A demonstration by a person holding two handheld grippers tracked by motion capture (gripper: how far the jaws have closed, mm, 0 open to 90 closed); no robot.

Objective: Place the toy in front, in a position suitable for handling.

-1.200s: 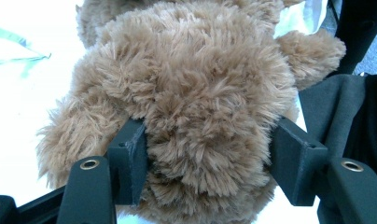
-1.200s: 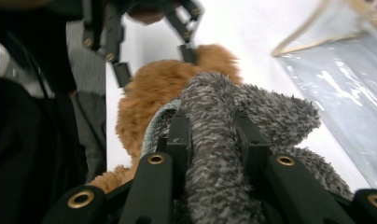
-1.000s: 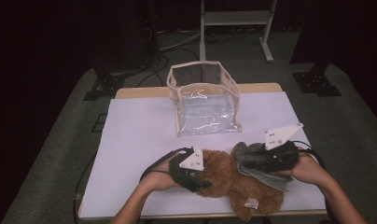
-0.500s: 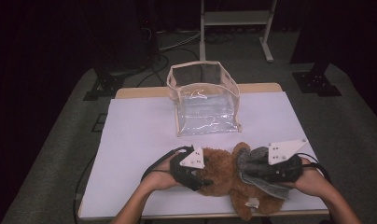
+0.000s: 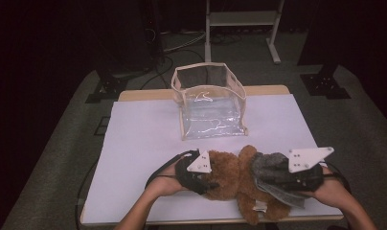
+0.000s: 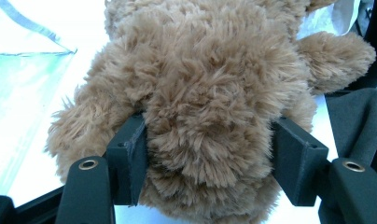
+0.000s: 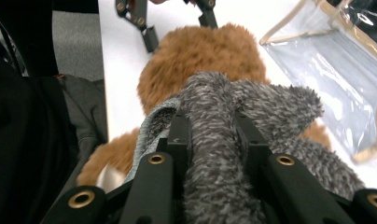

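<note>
A brown teddy bear lies near the table's front edge. It wears a grey fuzzy garment over its lower body. My left gripper comes in from the left, and its pads press into the fur on both sides of the bear. In the left gripper view the gripper is shut on the bear's plush. My right gripper is at the bear's right. It is shut on a bunched fold of the grey garment, with the bear beyond it.
A clear plastic bag with beige trim stands open behind the bear at mid table. The white table has bare room to the left and right of the bag. The front edge runs close under the bear. A dark floor and stands lie beyond.
My right gripper has moved right and toward the front edge with the grey garment still in it. The left gripper and the bear's head have stayed put.
</note>
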